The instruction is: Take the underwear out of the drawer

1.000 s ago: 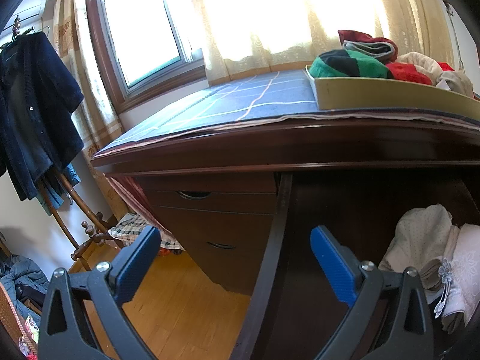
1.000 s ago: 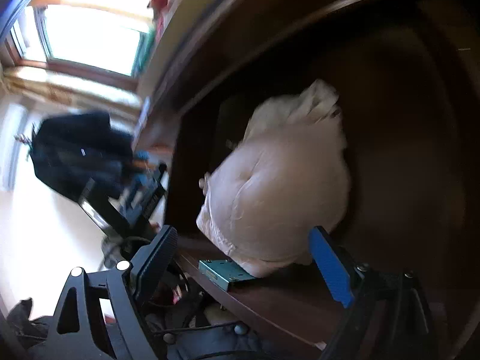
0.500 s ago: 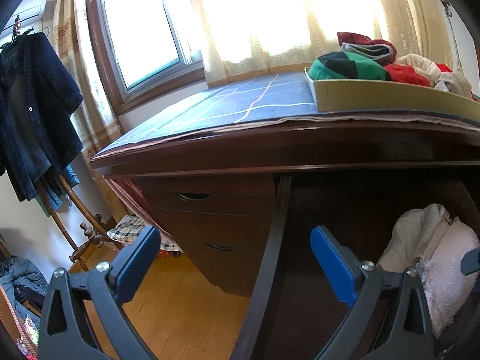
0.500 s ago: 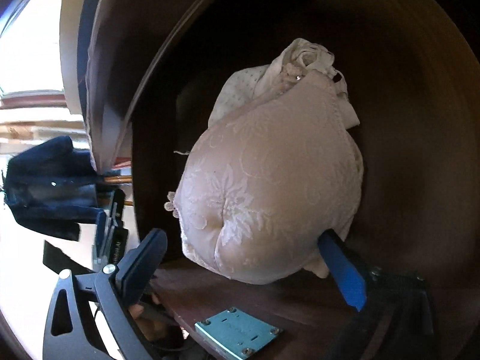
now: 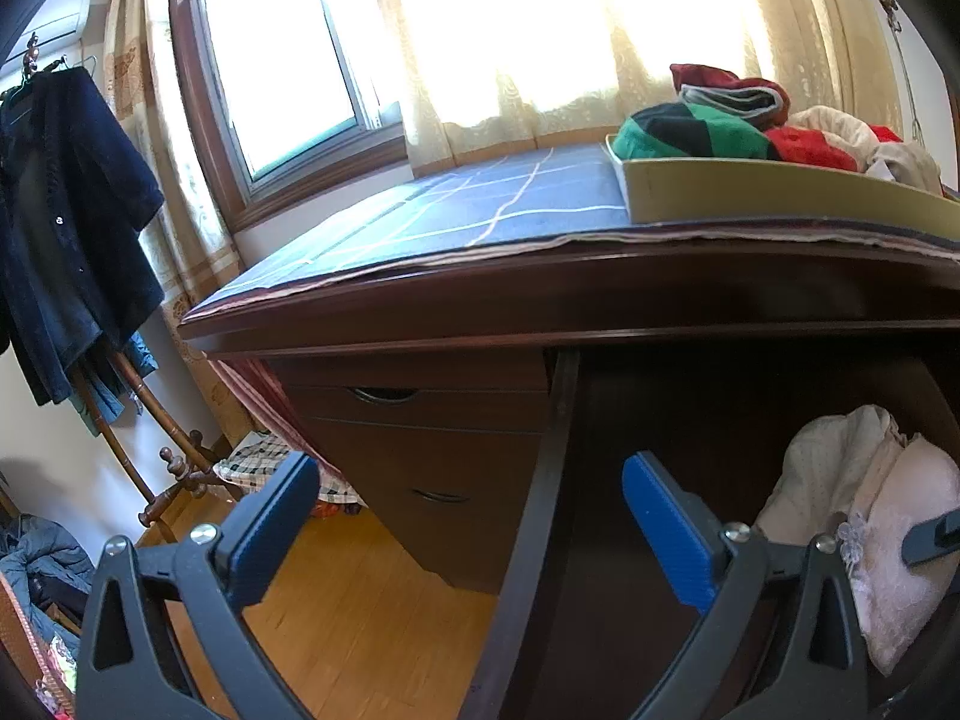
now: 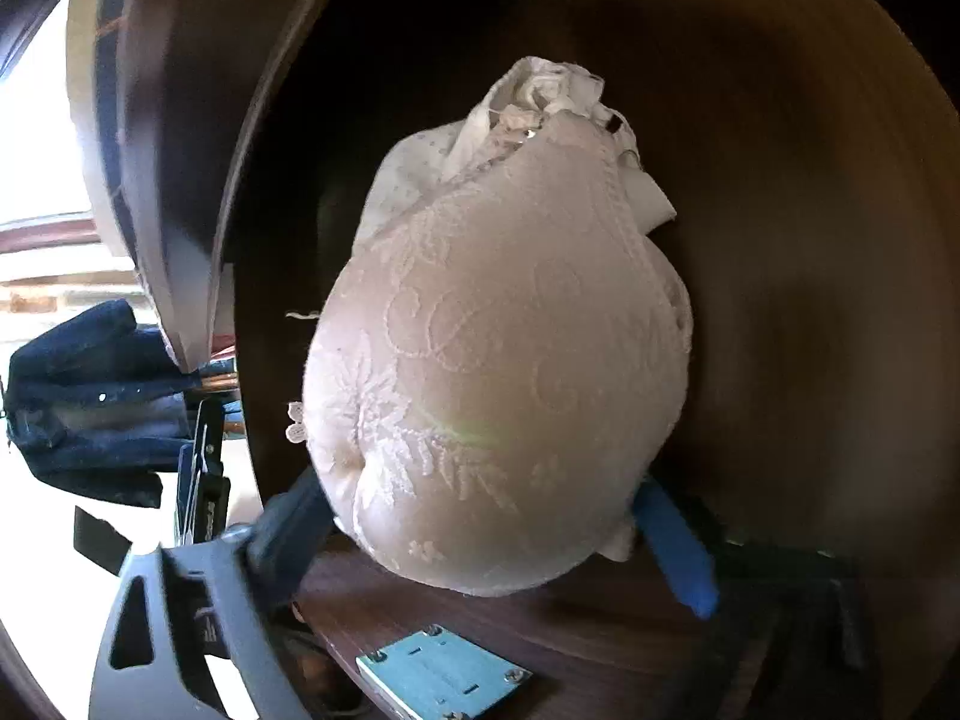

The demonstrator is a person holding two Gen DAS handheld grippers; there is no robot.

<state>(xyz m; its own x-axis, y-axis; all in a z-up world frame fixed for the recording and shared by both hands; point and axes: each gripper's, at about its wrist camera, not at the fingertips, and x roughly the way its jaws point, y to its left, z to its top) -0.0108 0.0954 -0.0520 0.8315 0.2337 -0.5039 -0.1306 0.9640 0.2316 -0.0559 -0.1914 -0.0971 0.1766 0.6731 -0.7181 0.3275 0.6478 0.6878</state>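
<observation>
Now right gripper point(image 6: 480, 540) jaws, closing, straddle the bra point(image 6: 498, 360) near the drawer point(image 6: 810, 240) front edge; lace may slip. Left gripper point(image 5: 468, 534) jaws wide, empty.

Blue checked cloth point(image 5: 480, 210) on desktop; tan tray point(image 5: 750, 195) of coloured clothes point(image 5: 708, 126); dark jacket point(image 5: 60, 210) hanging left.

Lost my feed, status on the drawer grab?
Right gripper fingers straddling the pale bra, jaws just closing, grip unconfirmed. Left gripper open, empty, over the drawer's side wall. Nothing blocking.
</observation>
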